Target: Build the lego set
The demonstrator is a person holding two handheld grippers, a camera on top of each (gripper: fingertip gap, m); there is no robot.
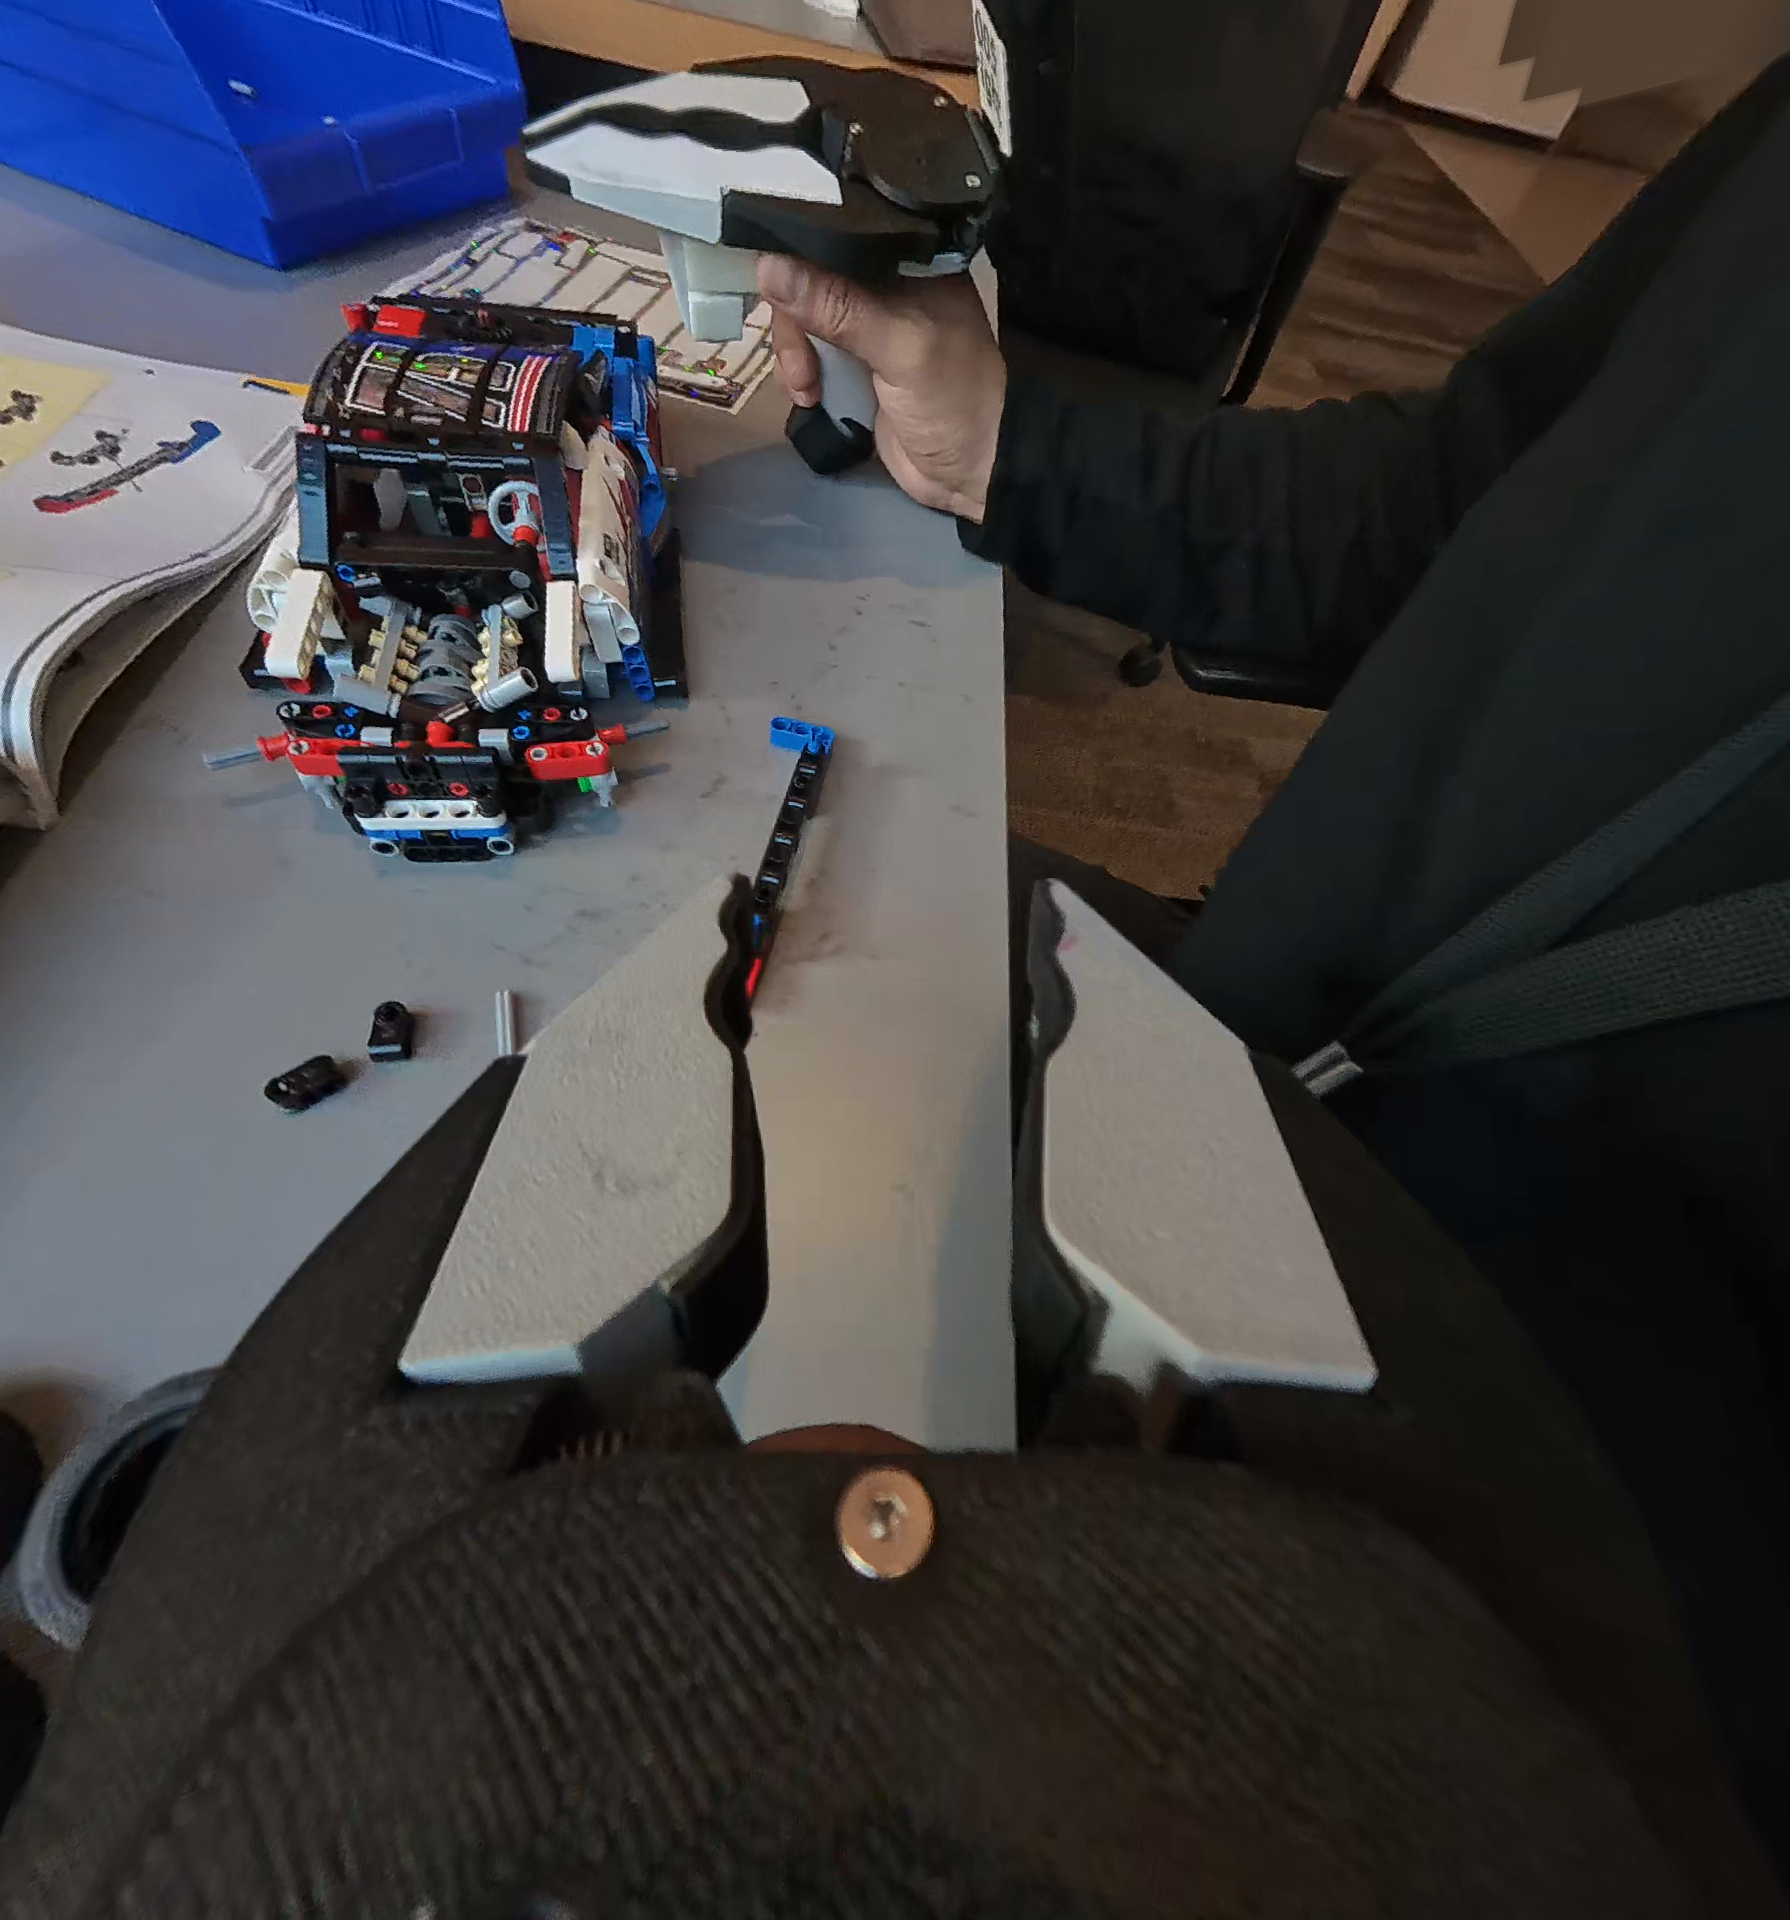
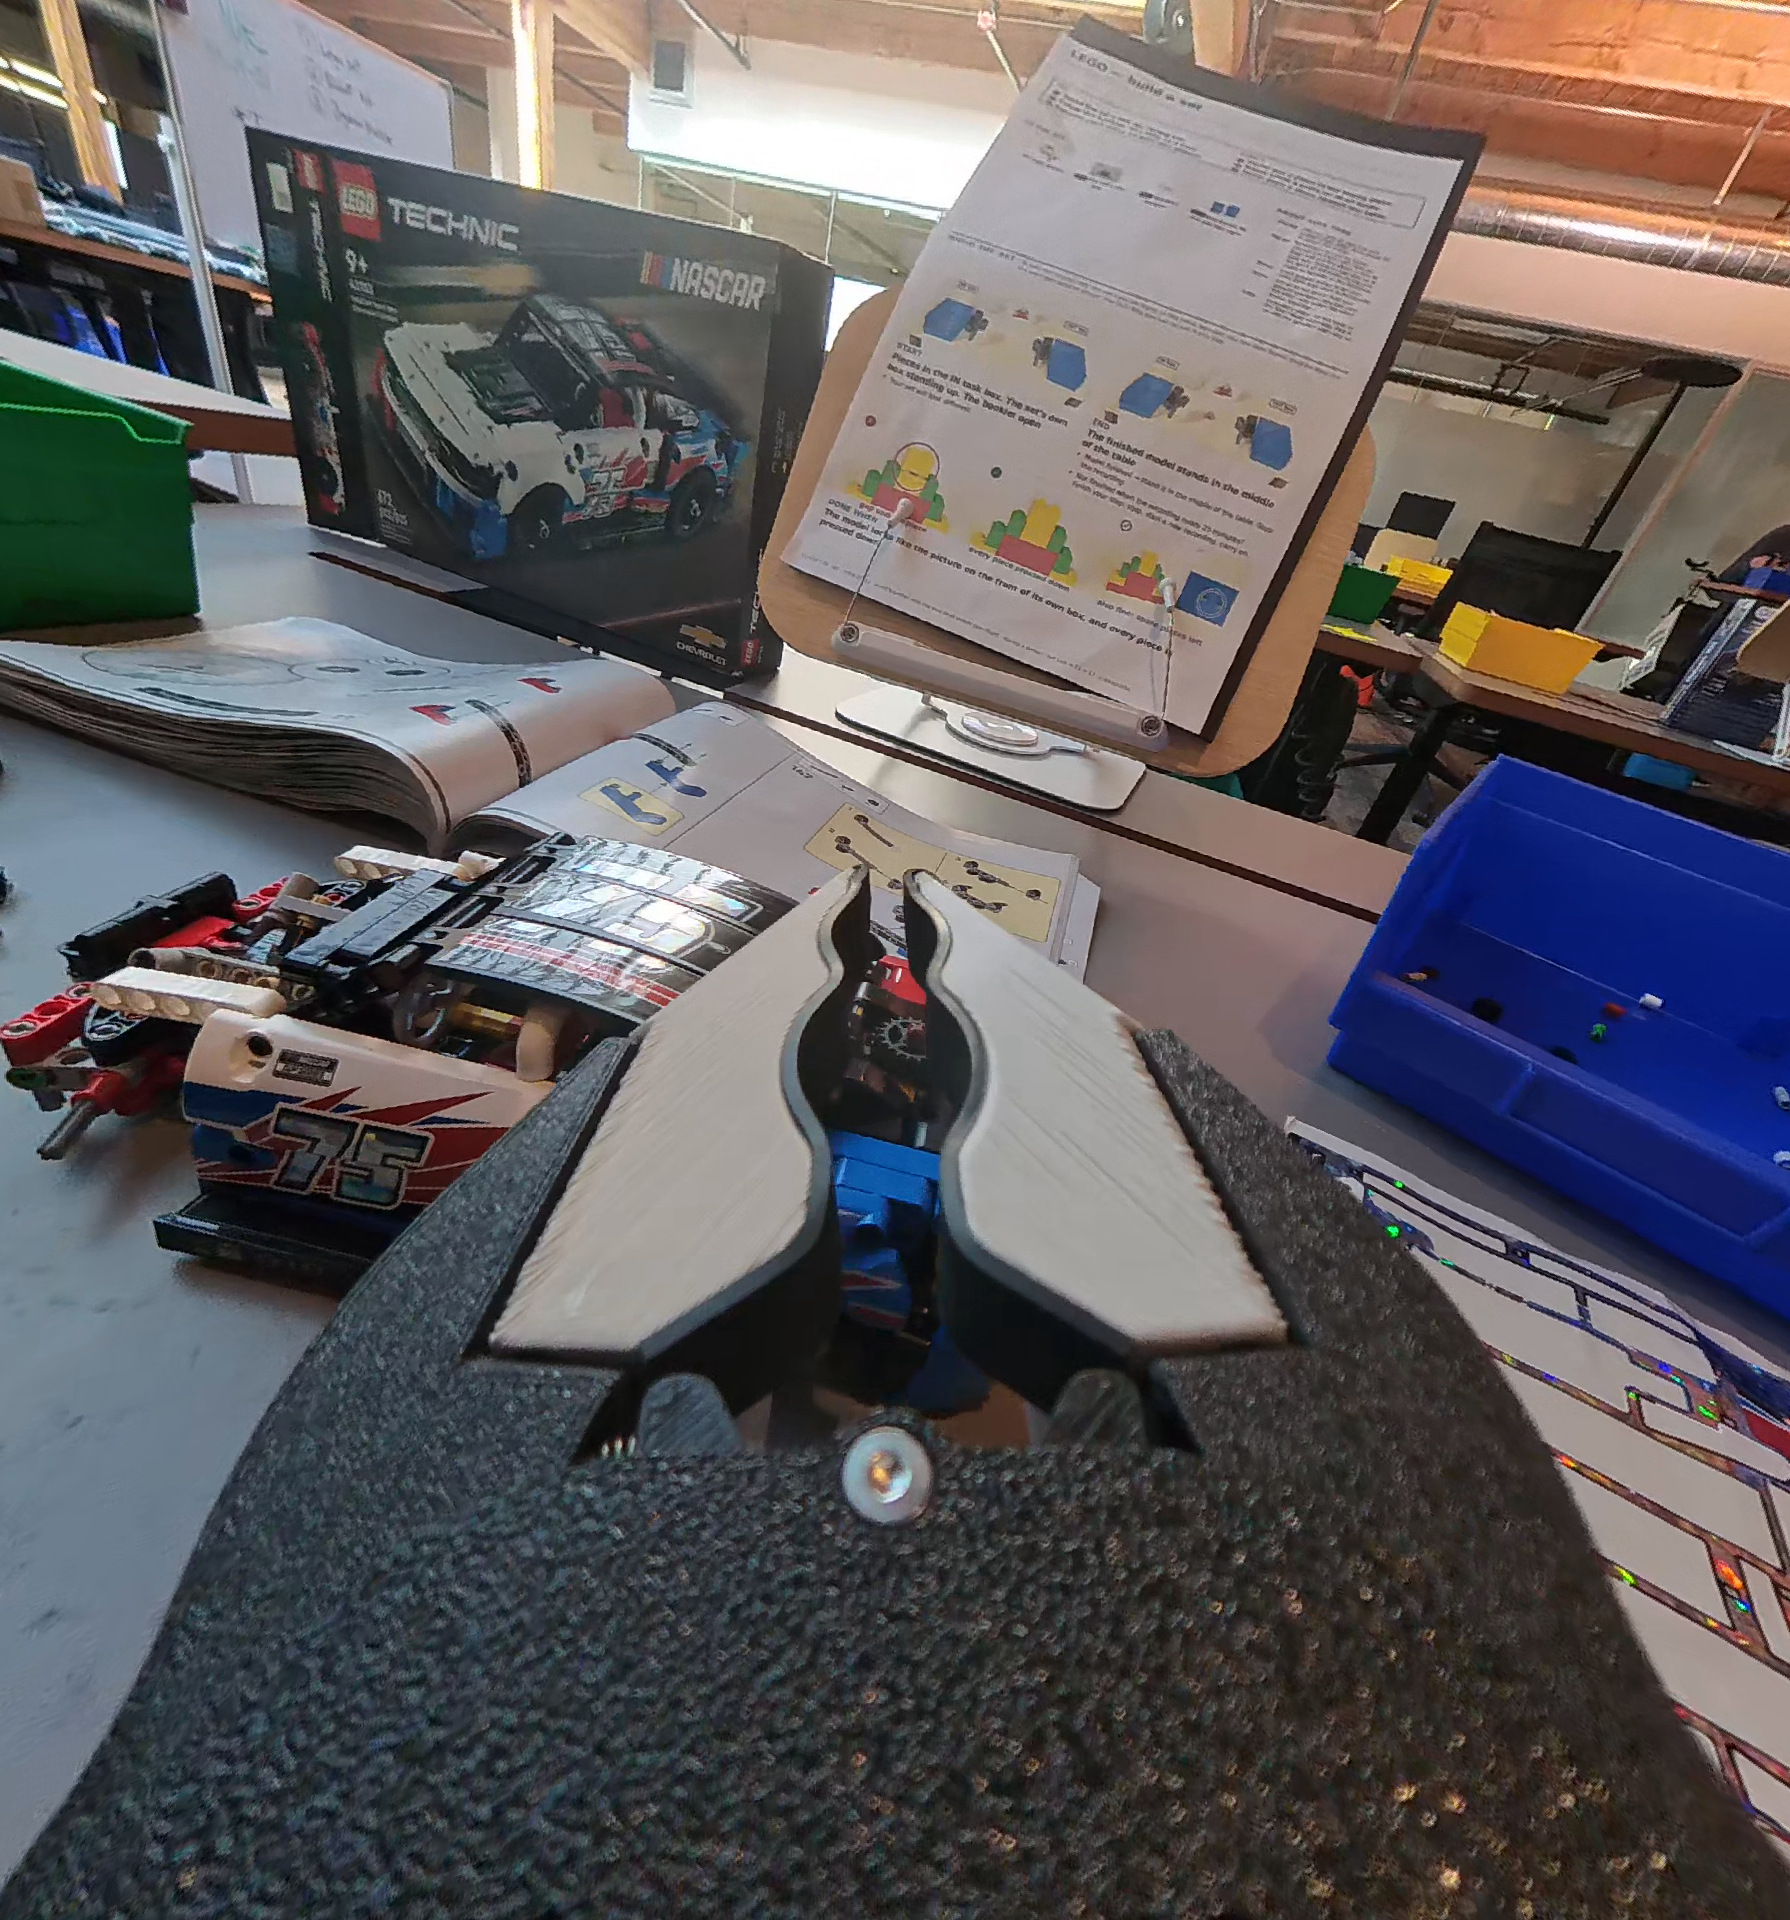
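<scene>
The partly built lego car (image 1: 455,623) stands on the grey table (image 1: 143,987); it also shows side-on in the right wrist view (image 2: 351,1091). A black beam with a blue end piece (image 1: 799,800) lies on the table just past my left gripper (image 1: 891,904), which is open and empty, its left fingertip over the beam's near end. My right gripper (image 2: 886,883) is shut and empty, hovering over the car's rear. It shows in the left wrist view (image 1: 600,145), held in a hand above the sticker sheet (image 1: 579,270).
Two small black connectors (image 1: 351,1055) and a grey pin (image 1: 504,1018) lie near my left gripper. The open instruction booklet (image 1: 60,520), a blue bin (image 2: 1597,1039), a green bin (image 2: 49,488), the set's box (image 2: 538,416) and a sheet on a stand (image 2: 1109,416) surround the car. The table edge (image 1: 1005,935) is on the right. The tips of one gripper are about 30 centimeters away from the tips of the other. My right tips are roughly 15 centimeters from the partly built lego car (image 1: 455,623).
</scene>
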